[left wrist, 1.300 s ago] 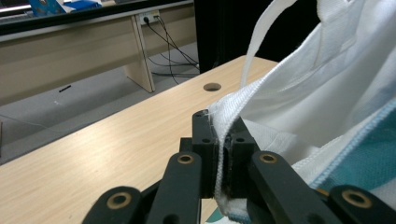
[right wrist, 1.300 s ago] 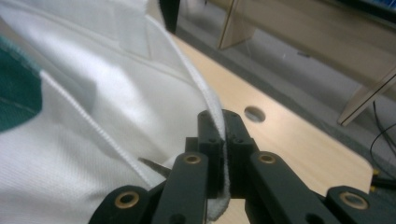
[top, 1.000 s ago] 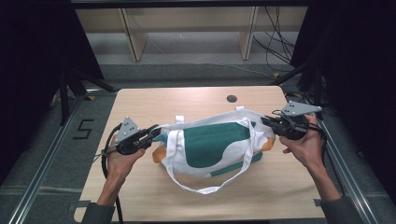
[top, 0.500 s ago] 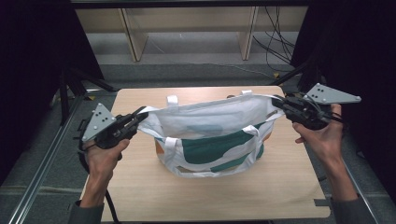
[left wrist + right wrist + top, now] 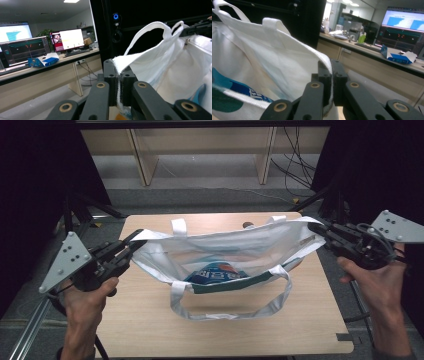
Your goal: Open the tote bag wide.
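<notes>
A white tote bag (image 5: 225, 252) with green print is held up over the wooden table (image 5: 150, 320), its mouth stretched wide. My left gripper (image 5: 134, 240) is shut on the bag's left rim (image 5: 122, 63). My right gripper (image 5: 316, 227) is shut on the bag's right rim (image 5: 325, 62). A blue snack packet (image 5: 216, 273) lies inside the bag, and the blue packet (image 5: 239, 88) also shows through the opening in the right gripper view. One white handle (image 5: 235, 312) hangs down at the front and two handle loops (image 5: 179, 226) stand up at the back.
A small dark round thing (image 5: 247, 225) sits on the table behind the bag. Beyond the table are a wooden shelf frame (image 5: 200, 150) and loose cables (image 5: 295, 165). Desks with monitors (image 5: 66, 40) stand in the background.
The bag has gone from lying flat on the table to being lifted and pulled open, with both grippers moving apart and upward on its rims. The packet inside has come into sight.
</notes>
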Demonstrator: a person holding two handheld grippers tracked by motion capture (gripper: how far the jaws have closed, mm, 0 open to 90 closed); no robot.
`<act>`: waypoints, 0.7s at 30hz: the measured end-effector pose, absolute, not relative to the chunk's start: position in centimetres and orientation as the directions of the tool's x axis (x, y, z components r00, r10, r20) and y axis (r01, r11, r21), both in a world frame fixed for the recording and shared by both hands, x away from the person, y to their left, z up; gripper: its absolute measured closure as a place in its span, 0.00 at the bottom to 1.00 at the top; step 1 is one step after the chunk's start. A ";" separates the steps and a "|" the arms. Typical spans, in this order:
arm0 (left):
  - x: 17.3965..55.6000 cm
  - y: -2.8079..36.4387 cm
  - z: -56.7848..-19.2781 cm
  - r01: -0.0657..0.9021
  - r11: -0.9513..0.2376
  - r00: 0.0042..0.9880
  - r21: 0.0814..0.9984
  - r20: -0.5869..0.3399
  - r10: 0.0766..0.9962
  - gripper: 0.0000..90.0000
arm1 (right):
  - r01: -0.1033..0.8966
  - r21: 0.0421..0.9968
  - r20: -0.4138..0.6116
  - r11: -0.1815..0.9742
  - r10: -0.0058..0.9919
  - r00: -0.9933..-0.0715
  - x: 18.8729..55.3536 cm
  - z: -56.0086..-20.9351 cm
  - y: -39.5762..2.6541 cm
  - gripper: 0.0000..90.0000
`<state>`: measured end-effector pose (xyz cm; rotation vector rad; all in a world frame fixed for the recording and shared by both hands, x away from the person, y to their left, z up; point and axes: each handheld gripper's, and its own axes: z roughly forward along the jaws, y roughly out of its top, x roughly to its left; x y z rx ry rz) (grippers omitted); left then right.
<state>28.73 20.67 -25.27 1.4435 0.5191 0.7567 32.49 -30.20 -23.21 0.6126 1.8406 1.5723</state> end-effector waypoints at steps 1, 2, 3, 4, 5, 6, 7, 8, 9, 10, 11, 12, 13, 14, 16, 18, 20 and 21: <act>28.6 20.7 -25.1 -0.148 -0.032 0.678 0.988 0.125 0.724 0.96 | -0.055 0.982 -0.168 0.182 0.699 -0.696 32.1 -22.9 -30.3 0.98; 28.4 20.8 -25.0 -0.145 -0.035 0.683 0.989 0.126 0.720 0.96 | -0.062 0.980 -0.178 0.189 0.697 -0.695 31.8 -22.6 -30.4 0.98; 28.4 20.7 -25.0 -0.141 -0.030 0.683 0.990 0.119 0.721 0.96 | -0.075 0.980 -0.184 0.185 0.690 -0.700 31.7 -22.4 -30.5 0.98; 28.4 20.7 -25.0 -0.141 -0.030 0.683 0.990 0.119 0.721 0.96 | -0.060 0.981 -0.172 0.183 0.691 -0.702 31.5 -22.3 -30.6 0.98; 28.4 20.7 -25.0 -0.136 -0.031 0.687 0.990 0.117 0.718 0.96 | -0.061 0.981 -0.174 0.186 0.684 -0.708 31.5 -22.3 -30.7 0.98; 28.7 20.7 -25.3 -0.115 -0.028 0.692 0.993 0.100 0.715 0.96 | -0.050 0.983 -0.159 0.176 0.686 -0.710 31.5 -22.3 -30.6 0.98; 28.7 20.7 -25.3 -0.115 -0.028 0.692 0.993 0.100 0.715 0.96 | -0.050 0.983 -0.159 0.176 0.686 -0.710 31.5 -22.3 -30.6 0.98; 29.1 20.6 -25.5 -0.096 -0.029 0.698 0.995 0.088 0.711 0.96 | -0.043 0.982 -0.160 0.184 0.689 -0.707 31.6 -22.5 -30.6 0.98; 29.7 20.5 -25.9 -0.067 -0.023 0.697 0.997 0.063 0.714 0.96 | -0.015 0.981 -0.147 0.192 0.695 -0.704 32.3 -23.1 -30.7 0.98; 30.8 20.3 -26.7 -0.042 -0.021 0.687 0.999 0.044 0.725 0.96 | -0.015 0.980 -0.153 0.200 0.697 -0.701 32.7 -23.3 -30.7 0.98; 30.8 20.3 -26.7 -0.042 -0.021 0.687 0.999 0.044 0.725 0.96 | 0.002 0.978 -0.149 0.209 0.702 -0.696 33.3 -23.8 -30.6 0.98; 32.4 20.1 -27.7 -0.012 -0.028 0.673 1.000 0.028 0.739 0.96 | 0.031 0.977 -0.133 0.213 0.711 -0.690 34.0 -24.2 -30.5 0.98; 32.4 20.1 -27.7 -0.012 -0.028 0.673 1.000 0.028 0.739 0.96 | 0.031 0.977 -0.133 0.213 0.711 -0.690 34.0 -24.2 -30.5 0.98; 33.3 20.1 -28.2 0.020 -0.022 0.673 1.000 0.003 0.740 0.96 | 0.044 0.974 -0.131 0.221 0.714 -0.688 34.8 -24.6 -30.5 0.98; 35.4 20.2 -29.1 0.028 -0.007 0.664 1.000 -0.013 0.748 0.96 | 0.073 0.969 -0.125 0.237 0.723 -0.680 36.6 -25.5 -30.3 0.98; 37.0 20.1 -30.0 0.041 -0.021 0.639 0.999 -0.010 0.769 0.96 | 0.106 0.964 -0.111 0.244 0.730 -0.675 38.6 -26.2 -30.1 0.98; 38.4 19.9 -31.5 0.049 -0.040 0.626 0.998 0.000 0.780 0.96 | 0.133 0.953 -0.122 0.272 0.748 -0.653 40.3 -27.1 -29.7 0.98; 38.4 19.9 -31.5 0.049 -0.040 0.626 0.998 0.000 0.780 0.96 | 0.133 0.953 -0.122 0.272 0.748 -0.653 40.3 -27.1 -29.7 0.98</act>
